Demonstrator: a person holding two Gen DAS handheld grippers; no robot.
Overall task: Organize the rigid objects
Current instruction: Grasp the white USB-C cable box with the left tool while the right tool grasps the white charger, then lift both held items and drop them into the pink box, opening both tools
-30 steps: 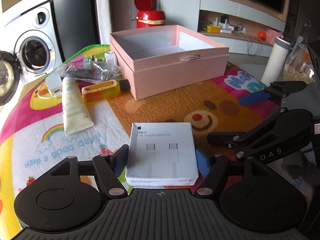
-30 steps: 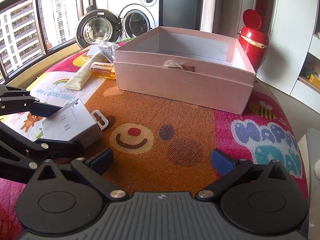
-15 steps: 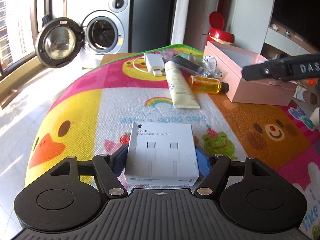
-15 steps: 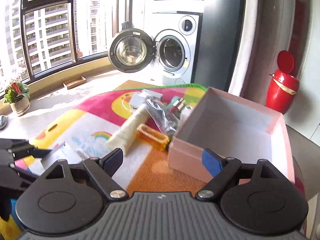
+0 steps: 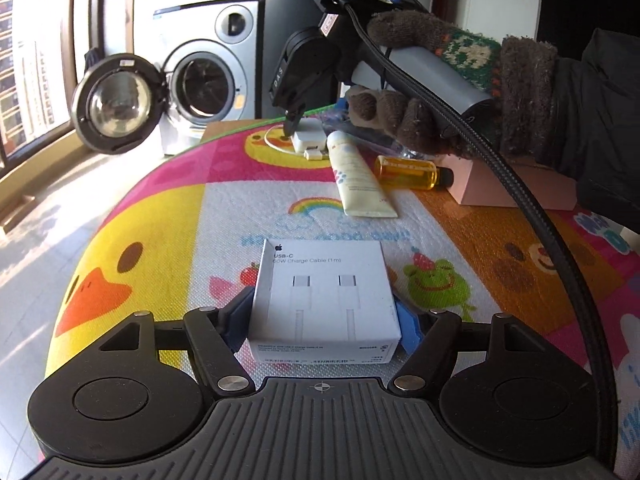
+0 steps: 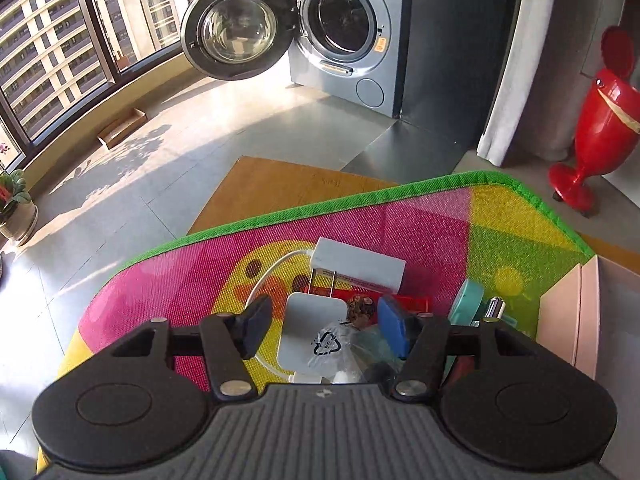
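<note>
The left hand-held gripper (image 5: 322,316) clamps a flat white cardboard USB-C cable box (image 5: 324,300) at lower centre, while the right hand-held gripper (image 6: 320,326) is closing around a glossy square white charger (image 6: 314,332).

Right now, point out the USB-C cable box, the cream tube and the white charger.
USB-C cable box (image 5: 324,292): left wrist view, top face.
Cream tube (image 5: 358,178): left wrist view, mid body.
White charger (image 6: 314,330): right wrist view, flat face.

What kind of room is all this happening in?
Most likely a flat in a tall building, in a laundry corner by the window. A front-loading washing machine stands with its door open, apartment blocks show through the window, and a children's play mat covers the table.
</note>
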